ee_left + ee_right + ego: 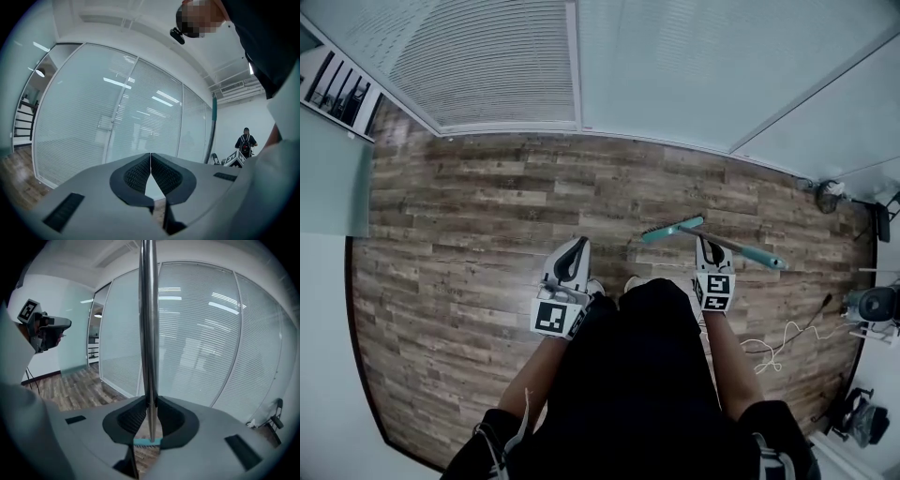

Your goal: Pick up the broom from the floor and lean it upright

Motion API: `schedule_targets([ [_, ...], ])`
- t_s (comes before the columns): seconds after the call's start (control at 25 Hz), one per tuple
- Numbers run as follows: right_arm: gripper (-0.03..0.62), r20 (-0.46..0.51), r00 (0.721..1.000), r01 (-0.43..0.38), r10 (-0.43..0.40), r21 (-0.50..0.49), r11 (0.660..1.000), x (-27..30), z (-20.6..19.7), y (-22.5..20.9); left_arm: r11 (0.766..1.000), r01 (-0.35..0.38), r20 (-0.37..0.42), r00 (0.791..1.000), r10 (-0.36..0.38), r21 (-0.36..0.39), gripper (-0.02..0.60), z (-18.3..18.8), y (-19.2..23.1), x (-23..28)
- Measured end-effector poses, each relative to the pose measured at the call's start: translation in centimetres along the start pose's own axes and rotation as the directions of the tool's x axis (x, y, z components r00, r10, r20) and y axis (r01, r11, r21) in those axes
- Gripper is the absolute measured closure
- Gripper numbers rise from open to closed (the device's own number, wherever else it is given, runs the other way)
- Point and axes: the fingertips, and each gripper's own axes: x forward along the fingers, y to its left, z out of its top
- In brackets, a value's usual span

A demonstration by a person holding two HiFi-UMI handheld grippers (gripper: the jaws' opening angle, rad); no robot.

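In the head view the broom (739, 247) hangs above the wood floor in front of me, with its teal head (670, 229) to the left and a teal grip on the right end. My right gripper (710, 247) is shut on its metal pole. In the right gripper view the pole (149, 333) runs straight up between the pads, and the teal head (147, 442) shows below them. My left gripper (577, 247) is held apart to the left, with its tips touching (150, 157) and nothing between them. It also shows as a left gripper (45, 331) in the right gripper view.
Glass partitions with blinds (506, 66) close off the far side of the wood floor (469, 244). Loose white cables (776, 343) and equipment (872, 306) lie at the right. A person with a backpack (245, 143) stands far off. A staircase (22, 117) is at the left.
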Motion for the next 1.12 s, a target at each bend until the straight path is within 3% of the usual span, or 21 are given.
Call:
schedule_targets([
  [0.24,0.513,0.011,0.997,0.074,-0.075,0.051,0.996,-0.1,0.4,-2.4,0.999,0.043,-0.027,0.999,-0.043,-0.012,0.561,-0.2,0.1,1.4],
  [0.56,0.512,0.030,0.994,0.097,-0.101,0.112,0.989,2.4,0.0,-6.1,0.997,0.081,-0.038,0.996,-0.081,0.015,0.561,-0.3,-2.2,6.6],
  [0.84,0.513,-0.009,0.998,0.058,-0.057,0.129,0.990,7.6,-1.5,-12.5,0.995,0.085,-0.045,0.996,-0.083,0.049,0.561,0.3,-4.5,16.1],
  [1.12,0.513,-0.038,0.997,0.069,-0.062,0.218,0.973,10.8,-3.9,-20.7,0.990,0.126,-0.133,0.984,-0.117,0.061,0.561,-1.3,-8.4,26.7],
])
